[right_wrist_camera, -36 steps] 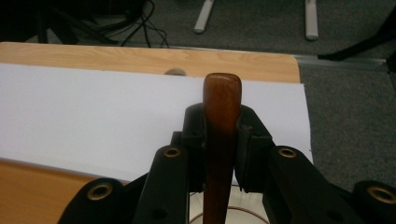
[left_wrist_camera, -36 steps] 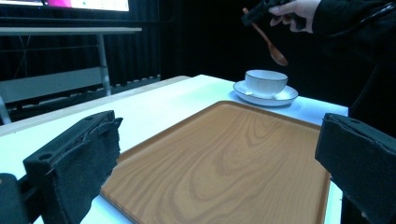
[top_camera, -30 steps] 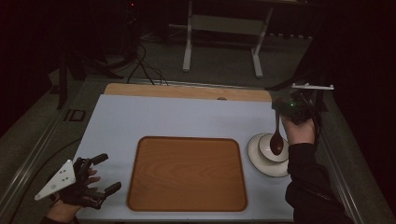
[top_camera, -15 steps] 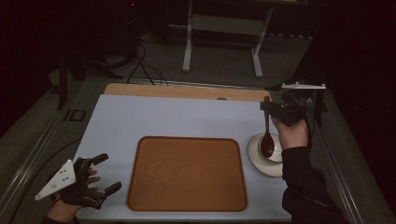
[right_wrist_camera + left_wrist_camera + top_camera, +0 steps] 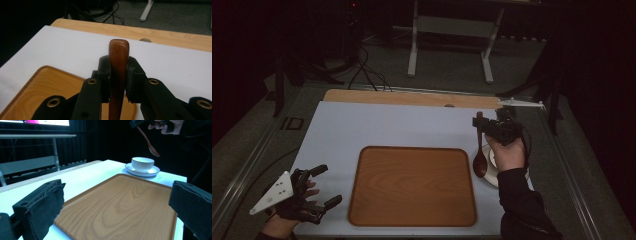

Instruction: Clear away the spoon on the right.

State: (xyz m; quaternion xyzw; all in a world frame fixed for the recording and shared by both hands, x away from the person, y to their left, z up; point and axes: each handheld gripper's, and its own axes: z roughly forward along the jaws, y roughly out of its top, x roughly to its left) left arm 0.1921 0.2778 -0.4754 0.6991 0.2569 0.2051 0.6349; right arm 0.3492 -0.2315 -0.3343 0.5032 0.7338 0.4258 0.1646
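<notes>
Right hand-held gripper (image 5: 479,122): jaws clamped on dark brown wooden spoon (image 5: 480,161), held above white cup (image 5: 142,164) on saucer (image 5: 142,172).
Left hand-held gripper (image 5: 323,186): jaws wide, empty, near desk (image 5: 402,127) corner.
Step, judged: spoon transfer.
Next: lower onto brown wooden tray (image 5: 412,186).

Tray (image 5: 412,187) bare, table (image 5: 387,125) behind open — cup (image 5: 142,163) on saucer (image 5: 142,172) blocks right edge.

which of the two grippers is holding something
The right gripper: its jaws are shut on the wooden spoon. The left gripper is open and empty.
</notes>
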